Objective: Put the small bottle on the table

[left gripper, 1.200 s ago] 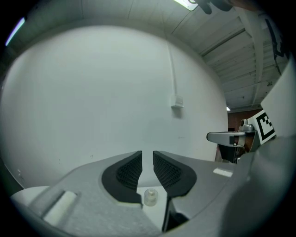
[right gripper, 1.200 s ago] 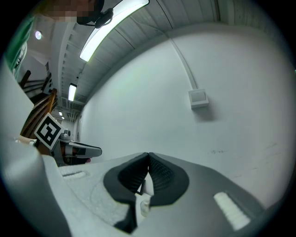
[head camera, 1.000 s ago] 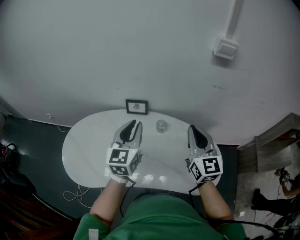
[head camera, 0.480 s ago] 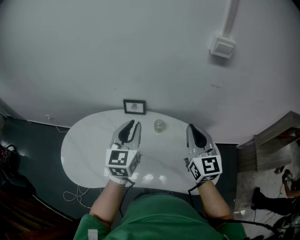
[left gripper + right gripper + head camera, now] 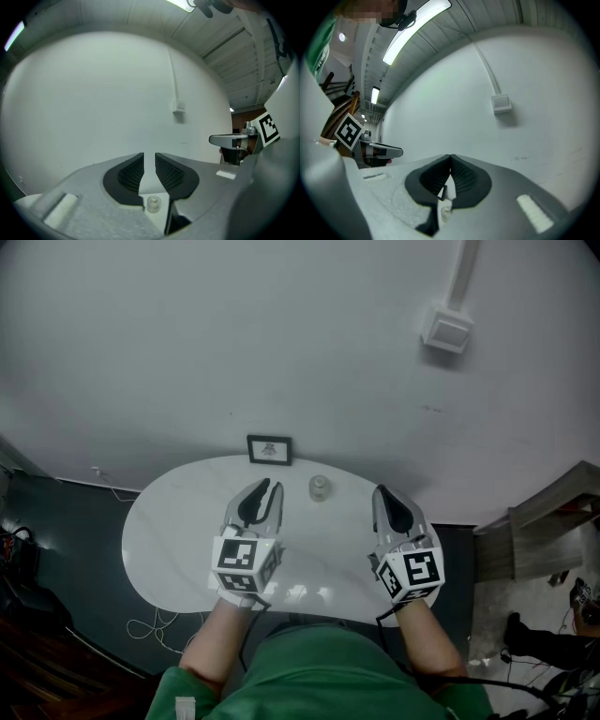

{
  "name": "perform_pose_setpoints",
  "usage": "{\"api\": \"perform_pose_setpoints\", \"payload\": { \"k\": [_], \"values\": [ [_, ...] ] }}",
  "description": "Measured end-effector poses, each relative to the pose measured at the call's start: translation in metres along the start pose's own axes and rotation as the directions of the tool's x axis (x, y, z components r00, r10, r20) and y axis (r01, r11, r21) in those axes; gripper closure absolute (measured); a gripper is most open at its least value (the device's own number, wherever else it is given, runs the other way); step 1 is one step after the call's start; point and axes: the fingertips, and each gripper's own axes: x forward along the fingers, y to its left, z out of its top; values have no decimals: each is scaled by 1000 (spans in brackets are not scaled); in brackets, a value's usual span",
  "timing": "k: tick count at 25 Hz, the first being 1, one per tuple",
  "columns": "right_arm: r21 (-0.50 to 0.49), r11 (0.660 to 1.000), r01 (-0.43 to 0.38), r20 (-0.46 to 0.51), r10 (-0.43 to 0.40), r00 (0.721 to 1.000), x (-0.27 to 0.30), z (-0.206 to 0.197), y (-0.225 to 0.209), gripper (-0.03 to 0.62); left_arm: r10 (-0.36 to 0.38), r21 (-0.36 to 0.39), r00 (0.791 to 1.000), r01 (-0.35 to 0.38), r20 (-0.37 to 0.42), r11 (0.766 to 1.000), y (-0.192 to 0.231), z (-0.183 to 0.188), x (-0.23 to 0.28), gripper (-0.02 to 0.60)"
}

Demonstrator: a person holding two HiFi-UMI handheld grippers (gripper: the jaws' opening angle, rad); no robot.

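A small clear bottle (image 5: 320, 487) stands upright on the white oval table (image 5: 169, 531), near its far edge. My left gripper (image 5: 265, 487) hovers over the table to the bottle's left, shut and empty. My right gripper (image 5: 383, 496) hangs to the bottle's right, its jaws meeting at the tips with nothing held. In the left gripper view the bottle (image 5: 153, 204) shows low down beyond the left gripper (image 5: 149, 157). In the right gripper view the bottle (image 5: 446, 212) stands ahead of the right gripper (image 5: 450, 159). Neither gripper touches it.
A small black-framed picture (image 5: 269, 449) leans against the white wall at the table's back edge, left of the bottle. A wall box with a conduit (image 5: 448, 331) sits high on the right. Cables (image 5: 150, 624) lie on the dark floor; wooden furniture (image 5: 553, 531) stands at the right.
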Motion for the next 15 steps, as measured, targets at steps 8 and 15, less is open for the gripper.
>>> {"api": "perform_pose_setpoints", "payload": {
  "k": [8,15],
  "values": [
    [-6,1000,-8,7,8,1000,0,-1,2,599,0,0,1000,0,-6,1000,1,-5,1,500],
    [-8,1000,-11,4,11,1000,1,0,3,599,-4,0,1000,4,-15,1000,2,-7,4,500]
  ]
}}
